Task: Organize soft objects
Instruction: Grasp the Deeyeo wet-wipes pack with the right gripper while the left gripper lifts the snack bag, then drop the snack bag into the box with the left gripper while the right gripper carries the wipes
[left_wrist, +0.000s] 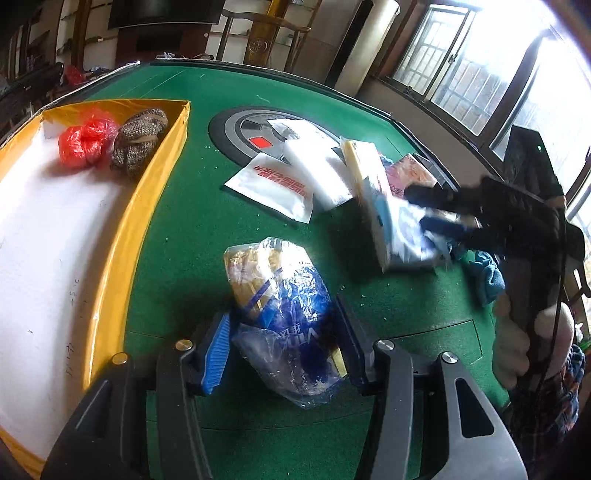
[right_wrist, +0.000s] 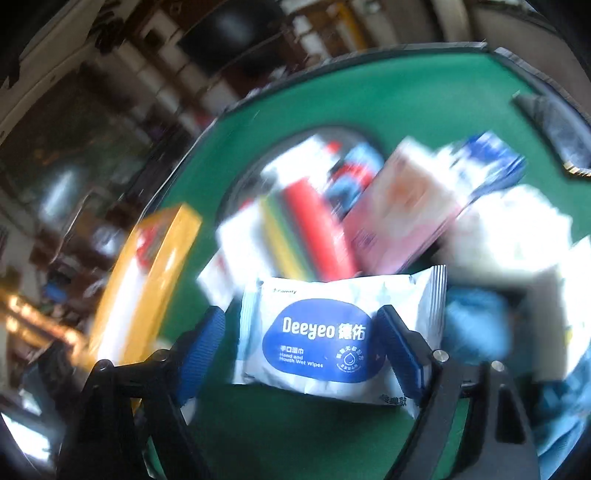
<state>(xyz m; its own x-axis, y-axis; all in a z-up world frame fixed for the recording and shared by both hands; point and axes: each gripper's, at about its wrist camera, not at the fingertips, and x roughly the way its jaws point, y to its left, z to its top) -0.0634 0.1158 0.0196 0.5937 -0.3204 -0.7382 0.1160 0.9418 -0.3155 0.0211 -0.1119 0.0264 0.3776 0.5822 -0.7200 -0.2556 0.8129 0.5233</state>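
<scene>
My left gripper is shut on a crinkled blue and yellow plastic tissue pack and holds it over the green table. To its left is a yellow-walled tray with a white floor, holding a red plastic bag and a knitted brown bundle in its far corner. My right gripper is shut on a white and blue Deeyeo wet wipes pack, lifted off the table; it also shows in the left wrist view, with the right gripper dark and blurred.
A pile of soft packs lies mid-table: white bags with red print, a pink pack, a blue cloth, white packs. A round grey hub sits at the table centre. The yellow tray stands left in the blurred right view.
</scene>
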